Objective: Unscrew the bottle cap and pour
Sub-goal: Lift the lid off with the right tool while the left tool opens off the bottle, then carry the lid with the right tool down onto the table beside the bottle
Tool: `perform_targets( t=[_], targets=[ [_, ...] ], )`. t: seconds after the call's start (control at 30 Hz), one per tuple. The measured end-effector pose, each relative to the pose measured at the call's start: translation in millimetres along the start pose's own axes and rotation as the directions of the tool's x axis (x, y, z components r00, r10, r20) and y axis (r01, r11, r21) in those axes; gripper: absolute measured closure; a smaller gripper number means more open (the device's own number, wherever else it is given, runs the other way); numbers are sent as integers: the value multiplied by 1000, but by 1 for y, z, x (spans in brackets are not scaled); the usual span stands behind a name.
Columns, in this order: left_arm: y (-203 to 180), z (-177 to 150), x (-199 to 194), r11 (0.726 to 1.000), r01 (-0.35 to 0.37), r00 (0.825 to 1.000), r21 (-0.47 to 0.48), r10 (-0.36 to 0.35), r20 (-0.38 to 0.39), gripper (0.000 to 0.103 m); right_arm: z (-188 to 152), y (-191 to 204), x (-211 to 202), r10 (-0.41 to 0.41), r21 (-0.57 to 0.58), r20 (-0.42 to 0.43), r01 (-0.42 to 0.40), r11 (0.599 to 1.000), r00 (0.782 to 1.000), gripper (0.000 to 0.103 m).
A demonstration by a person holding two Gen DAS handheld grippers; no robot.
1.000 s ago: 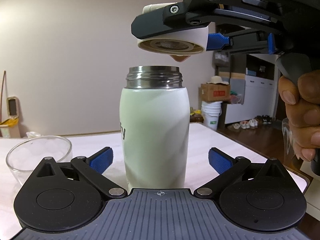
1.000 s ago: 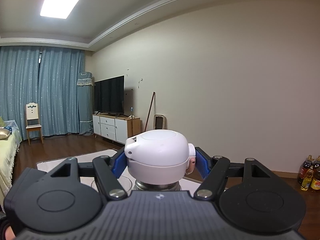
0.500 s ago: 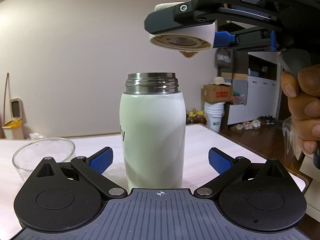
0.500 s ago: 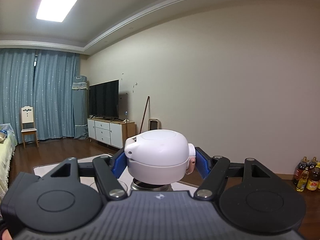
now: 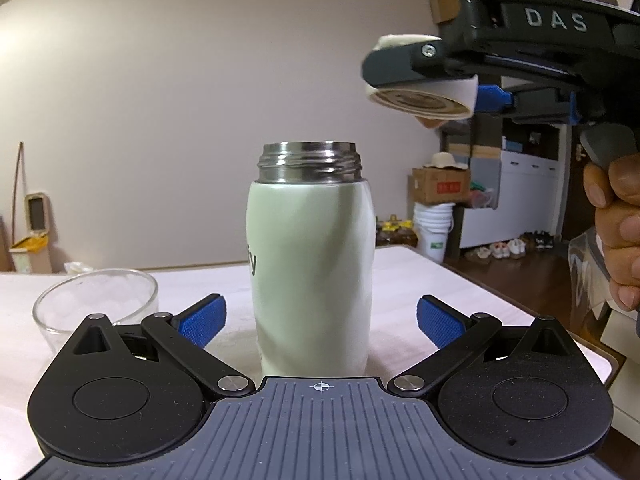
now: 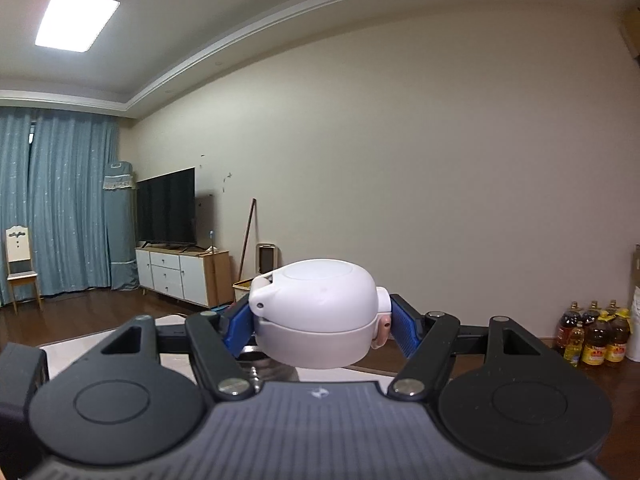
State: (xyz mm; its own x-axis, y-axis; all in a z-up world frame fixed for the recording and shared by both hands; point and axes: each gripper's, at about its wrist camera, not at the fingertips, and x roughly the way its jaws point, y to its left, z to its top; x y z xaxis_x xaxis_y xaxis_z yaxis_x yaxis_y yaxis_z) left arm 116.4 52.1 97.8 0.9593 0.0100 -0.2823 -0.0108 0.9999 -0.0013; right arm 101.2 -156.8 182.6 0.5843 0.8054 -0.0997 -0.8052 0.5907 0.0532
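Observation:
A pale green bottle point(image 5: 312, 276) with a bare steel threaded neck stands upright on the white table point(image 5: 420, 280), its cap off. My left gripper point(image 5: 319, 320) is open, its blue pads on either side of the bottle's lower body without touching it. The white cap point(image 5: 428, 98) hangs in the air above and to the right of the bottle's mouth, with my right gripper point(image 6: 320, 326) shut on it. In the right wrist view the cap point(image 6: 316, 312) fills the space between the blue pads. A hand point(image 5: 616, 224) holds the right gripper's handle.
A clear glass bowl point(image 5: 96, 300) sits on the table left of the bottle, close to my left finger. The table's right edge point(image 5: 520, 308) runs just beyond the right finger. Boxes, a bucket and shelves stand on the floor behind.
The right gripper has carried the cap up and away to the right of the bottle's mouth. The left gripper has stayed open around the bottle, which now looks a bit farther off.

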Motion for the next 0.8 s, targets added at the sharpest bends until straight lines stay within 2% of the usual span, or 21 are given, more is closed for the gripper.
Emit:
perform_targets(
  t=[0.3,0.8],
  targets=[
    [3,-5,-1,1000,-5,1000,4,5,-5,0,-20,-5,-1,-106,42,-31,107,993,994,32],
    [8,-9,-7,1000,1,1000,-1,-1,-11,0,-53,-14,-2,-193,81,-88,200,976,977,32]
  ],
)
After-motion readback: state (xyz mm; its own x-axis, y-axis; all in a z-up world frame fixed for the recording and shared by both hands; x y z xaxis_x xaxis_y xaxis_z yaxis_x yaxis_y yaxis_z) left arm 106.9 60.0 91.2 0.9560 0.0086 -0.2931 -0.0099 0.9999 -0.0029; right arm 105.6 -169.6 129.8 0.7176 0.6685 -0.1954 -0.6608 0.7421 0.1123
